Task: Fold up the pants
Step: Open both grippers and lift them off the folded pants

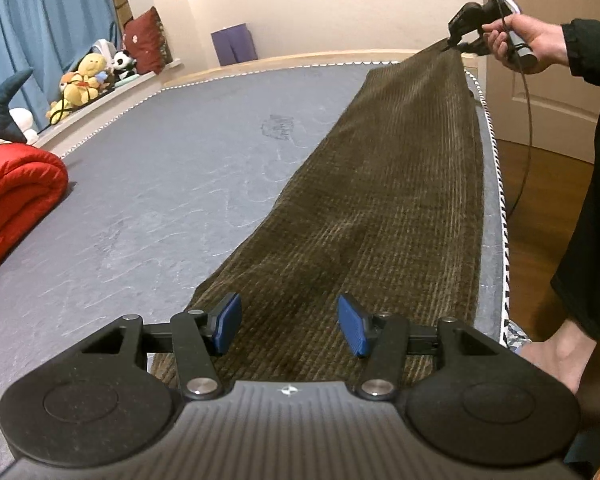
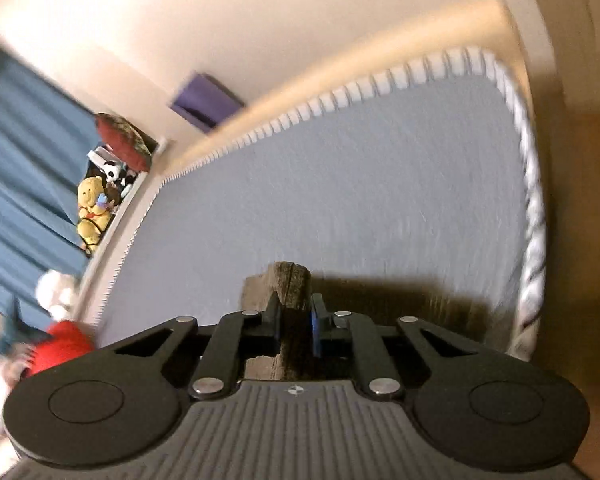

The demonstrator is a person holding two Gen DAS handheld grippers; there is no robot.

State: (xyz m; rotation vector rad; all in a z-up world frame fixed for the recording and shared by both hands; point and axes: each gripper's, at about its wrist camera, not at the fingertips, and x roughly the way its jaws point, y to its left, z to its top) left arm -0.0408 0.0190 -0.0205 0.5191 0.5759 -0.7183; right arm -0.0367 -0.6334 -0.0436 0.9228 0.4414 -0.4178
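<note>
**Pants stretched lengthwise between two grippers, far end pinched and raised**

Closest to the left wrist camera, the left gripper (image 1: pixel 290 326) sits low over the near end of the pants (image 1: pixel 380 200). Its two blue pads (image 1: pixel 228 320) stand apart, one on each side of the cloth's midline, with nothing clamped between them. They hover over the fabric; whether they touch it cannot be told.

Beyond them, the pants are a long strip of dark olive corduroy lying on a grey mattress (image 1: pixel 160 184). The strip's long axis runs straight away from the left gripper toward the far right corner of the bed, hugging the mattress's right edge. The legs appear already stacked into one narrow band.

At the far end, a hand (image 1: pixel 528 46) in a dark sleeve holds the right gripper (image 1: pixel 458 44), which has the tip of the pants lifted off the mattress. The right wrist view confirms this: the right gripper's jaws are closed tight on a thick bunch of corduroy that sticks up past the pads.

So the right hand has the far end and the left hand is nearest the near end. A lengthwise fold would likely call for the left jaws to close on the near end, or for the raised end to travel back along the strip toward the left gripper.

Farther off lie a red quilt (image 1: pixel 16 200), stuffed toys (image 1: pixel 84 80) on a ledge, and a blue curtain (image 1: pixel 40 20).
</note>
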